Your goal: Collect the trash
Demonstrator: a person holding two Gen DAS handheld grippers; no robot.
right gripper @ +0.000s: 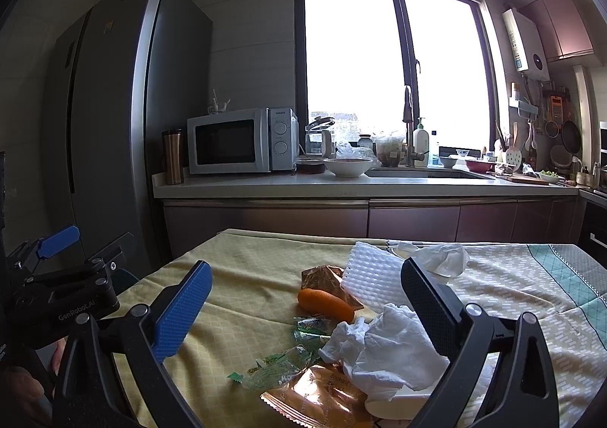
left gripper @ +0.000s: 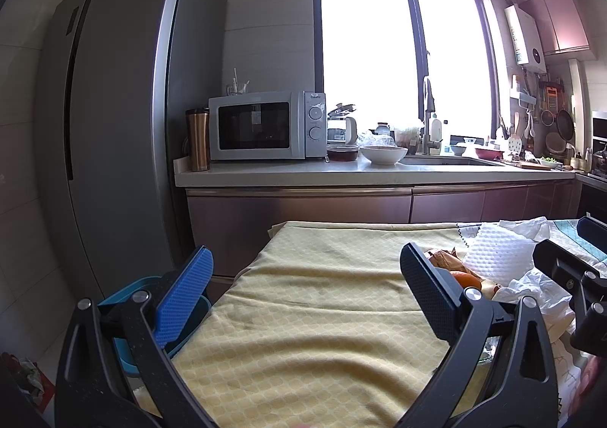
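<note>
Fingers of both grippers spread apart, empty; right pair should straddle the crumpled tissue between them, pinching only paper, not desk cloth.

My right finger hides part of the crumpled tissue; the foil wrapper runs off the bottom edge; its print is unreadable to me.

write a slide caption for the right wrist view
Open right gripper poised over crumpled tissue, wrappers and orange peel on yellow tablecloth.
</note>
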